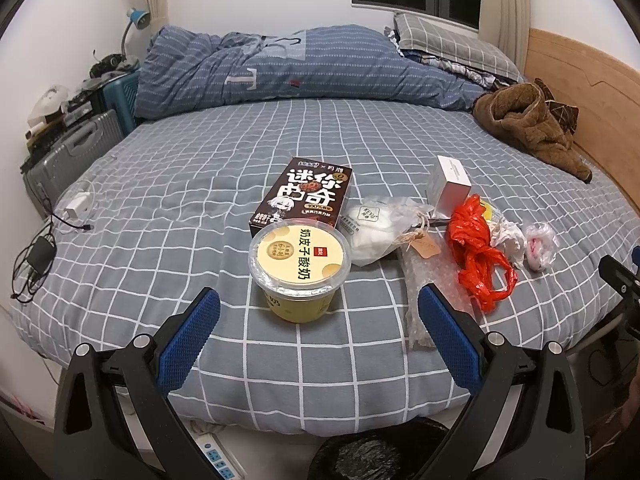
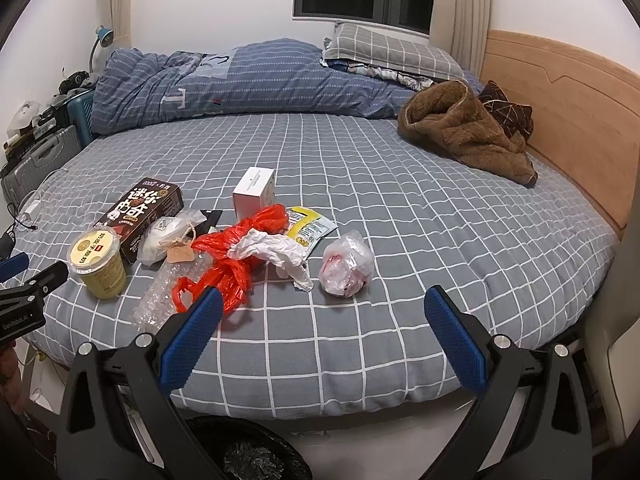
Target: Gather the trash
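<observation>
Trash lies on the checked bed sheet (image 1: 168, 200): a yellow yogurt cup (image 1: 300, 268) (image 2: 98, 262), a dark cookie box (image 1: 306, 194) (image 2: 142, 210), a white mask bag (image 1: 374, 228), bubble wrap (image 1: 424, 280), a red plastic bag (image 1: 476, 252) (image 2: 232, 256), crumpled white paper (image 2: 276, 254), a yellow snack wrapper (image 2: 310, 228), a clear knotted bag (image 2: 346, 266) and a white box (image 2: 256, 192). My left gripper (image 1: 320, 300) is open, just before the yogurt cup. My right gripper (image 2: 324, 300) is open, just before the clear bag. A black-lined bin (image 2: 248, 456) sits below the bed edge.
A folded blue quilt (image 1: 304, 68) and pillow (image 2: 392, 52) lie at the far side, a brown fleece garment (image 2: 468, 128) by the wooden headboard (image 2: 560, 92). Chargers and cables (image 1: 44, 248) lie at the bed's left. Suitcases (image 1: 72, 152) stand left. A power strip (image 1: 218, 456) is on the floor.
</observation>
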